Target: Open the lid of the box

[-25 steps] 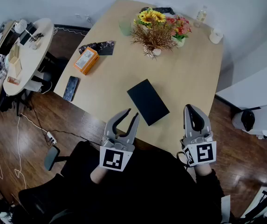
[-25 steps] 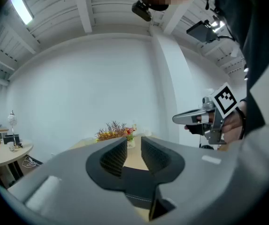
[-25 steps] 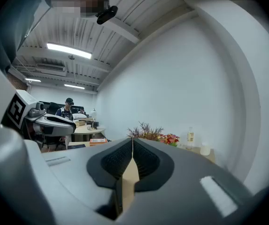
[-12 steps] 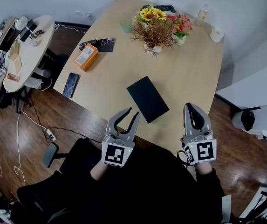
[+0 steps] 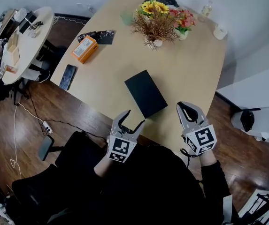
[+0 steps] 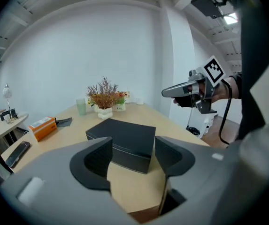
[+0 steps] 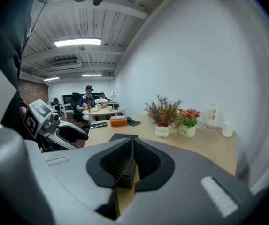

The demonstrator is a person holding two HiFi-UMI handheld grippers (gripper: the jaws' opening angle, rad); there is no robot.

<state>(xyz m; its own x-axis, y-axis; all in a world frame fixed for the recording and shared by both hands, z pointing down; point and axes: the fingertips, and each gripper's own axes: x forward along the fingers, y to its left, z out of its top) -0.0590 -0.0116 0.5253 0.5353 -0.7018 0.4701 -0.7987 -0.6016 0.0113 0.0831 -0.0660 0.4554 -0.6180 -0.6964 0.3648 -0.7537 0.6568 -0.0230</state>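
While its lid is shut, the flat black oblong box (image 5: pixel 146 93) lies near the close edge of the big pale wooden table (image 5: pixel 190 74). It sits a bit slantwise, with one corner toward the person.

The left gripper (image 5: pixel 134 117) is at the table's close edge, just by that near corner of the box, and does not touch it. Its jaws have just been opening and stand apart. Nothing is pinched in them. In the left gripper view the box (image 6: pixel 125 137) shows in the gap, a little way past the dark pads (image 6: pixel 94 161), flat on the table.

The right gripper (image 5: pixel 183 108) is off to the box's right, near the same table edge and apart from the box. Its jaws are pressed together, and nothing is in them. From the right gripper view only a dark bit of the box (image 7: pixel 122 137) peeks over the shut jaws.

Further back on the table stands a bunch of dry twigs with yellow and pink flowers in small white pots (image 5: pixel 157 22). Beside it are a clear little bottle (image 5: pixel 207 8) and a small white cup (image 5: pixel 220 32). To the left lie a flat orange carton (image 5: pixel 85 48) and a black phone (image 5: pixel 68 76).

Past the table's left side is a round pale side table (image 5: pixel 28 55) full of small things, on a dark wooden floor (image 5: pixel 12 139).
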